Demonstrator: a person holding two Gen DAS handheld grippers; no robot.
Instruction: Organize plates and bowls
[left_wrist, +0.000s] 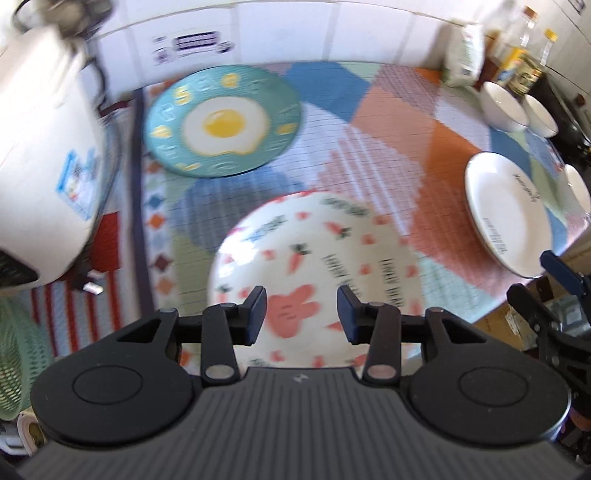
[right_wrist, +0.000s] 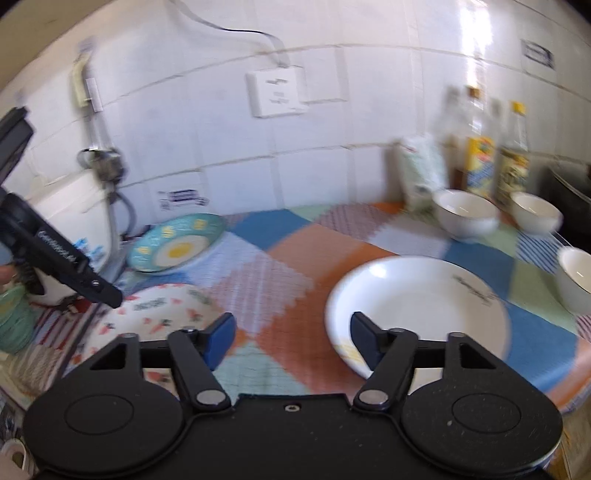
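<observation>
left gripper (left_wrist: 301, 312): jaws apart at a moderate gap, nothing between them; hangs above the carrot plate (left_wrist: 314, 273), pointing steeply down.
right gripper (right_wrist: 293, 339): jaws wide, empty; the right-hand finger overlaps the near rim of the white plate (right_wrist: 417, 314) in view, contact cannot be told.
carrot plate: lies flat on the patterned cloth (left_wrist: 388, 122) of the desk, near the front edge, left of centre.
egg plate (left_wrist: 223, 120): teal, behind the carrot plate, close to the tiled wall, apart from it.
white plate: right side of the desk, near the front edge, well apart from the carrot plate.
bowls: two white bowls (right_wrist: 465, 214) at the back right beside the bottles (right_wrist: 478, 162), a third bowl (right_wrist: 576, 277) at the far right edge.
task status: judged unfinished; plates and bowls lie scattered, nothing stacked.
risk, rim grip: a shallow bite on a glazed rim may slip, cause being smooth surface and a thin lip.
risk, edge: white plate sits near the desk edge; a push instead of a pinch may slide it off.
risk, cloth: dragging a plate may bunch the cloth and shift the bowls.
risk, collision: both grippers work close together; crossing paths may knock them.
</observation>
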